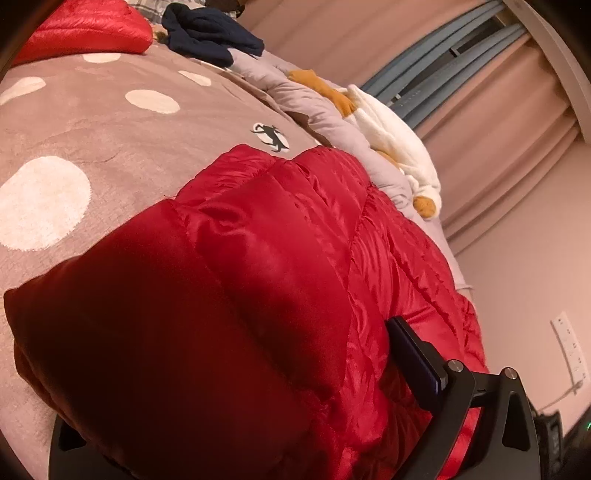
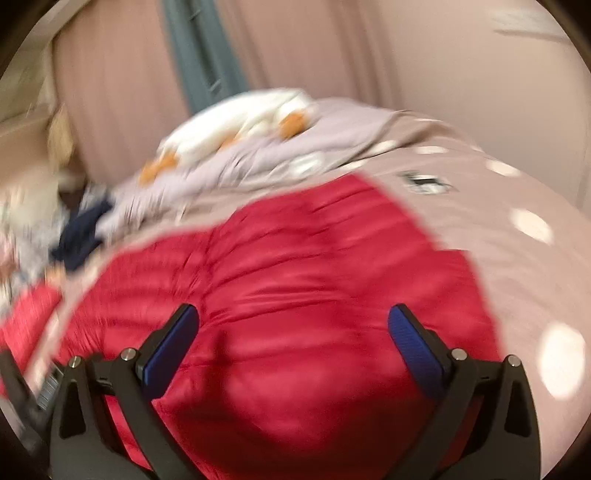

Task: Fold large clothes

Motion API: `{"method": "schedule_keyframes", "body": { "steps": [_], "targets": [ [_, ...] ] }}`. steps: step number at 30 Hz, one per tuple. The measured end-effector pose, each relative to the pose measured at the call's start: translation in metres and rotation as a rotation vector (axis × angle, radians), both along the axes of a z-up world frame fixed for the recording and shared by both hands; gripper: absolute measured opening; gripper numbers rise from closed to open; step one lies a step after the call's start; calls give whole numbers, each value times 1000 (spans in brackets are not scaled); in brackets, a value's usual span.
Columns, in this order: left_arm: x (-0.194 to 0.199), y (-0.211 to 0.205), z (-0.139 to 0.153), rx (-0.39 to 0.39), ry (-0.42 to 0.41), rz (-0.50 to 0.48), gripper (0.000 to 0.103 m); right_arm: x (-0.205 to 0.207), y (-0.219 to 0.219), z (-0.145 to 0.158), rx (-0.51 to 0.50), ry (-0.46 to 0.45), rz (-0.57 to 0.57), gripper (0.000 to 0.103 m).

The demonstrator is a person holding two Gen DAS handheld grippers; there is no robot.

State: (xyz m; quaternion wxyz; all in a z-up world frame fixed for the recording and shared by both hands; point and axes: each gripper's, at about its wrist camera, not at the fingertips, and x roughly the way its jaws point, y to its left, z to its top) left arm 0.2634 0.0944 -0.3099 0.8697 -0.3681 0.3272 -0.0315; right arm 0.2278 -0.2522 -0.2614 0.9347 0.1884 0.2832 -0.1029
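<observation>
A red quilted down jacket (image 1: 280,280) lies on a taupe polka-dot blanket (image 1: 110,122) on the bed. In the left wrist view a thick fold of it covers my left gripper (image 1: 291,321). Only the right finger (image 1: 413,358) shows, standing wide out to the side, so the jaws are open; the other finger is hidden under the fabric. In the blurred right wrist view the same jacket (image 2: 314,266) spreads below my right gripper (image 2: 291,310). Its blue-padded fingers (image 2: 173,343) are wide apart and hold nothing.
A navy garment (image 1: 210,33) and another red padded piece (image 1: 85,29) lie at the bed's far end. A grey duvet (image 1: 314,107) with a white and orange fleece (image 1: 388,129) runs along the curtain side. A pink wall with a socket strip (image 1: 570,350) is on the right.
</observation>
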Motion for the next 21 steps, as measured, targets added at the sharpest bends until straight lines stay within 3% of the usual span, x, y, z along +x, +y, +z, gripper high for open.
{"method": "schedule_keyframes", "body": {
  "steps": [6, 8, 10, 11, 14, 16, 17, 18, 19, 21],
  "targets": [
    [-8, 9, -2, -58, 1, 30, 87, -51, -60, -20, 196, 46, -228, 103],
    [-11, 14, -3, -96, 5, 43, 82, -59, -75, -40, 375, 63, -237, 103],
    [-10, 16, -3, -118, 10, 34, 80, -61, -82, -64, 610, 21, -181, 103],
    [-10, 17, -4, -128, 14, 25, 79, -60, -79, -69, 655, -12, -162, 103],
    [-8, 21, -5, -177, 15, -4, 70, -45, -59, -66, 607, -34, -81, 103],
    [-6, 28, -11, -263, 13, -25, 59, -31, -46, -72, 631, -48, 2, 88],
    [-4, 32, -14, -305, 7, -39, 55, -24, -40, -78, 655, -41, 19, 62],
    [-1, 35, -17, -344, 7, -51, 50, -16, -38, -89, 715, -42, 45, 44],
    [1, 38, -20, -380, 15, -55, 47, -11, -37, -97, 764, -58, 54, 39],
    [2, 41, -17, -384, 31, -54, 42, -4, -35, -101, 759, -63, 61, 31]
  ]
}}
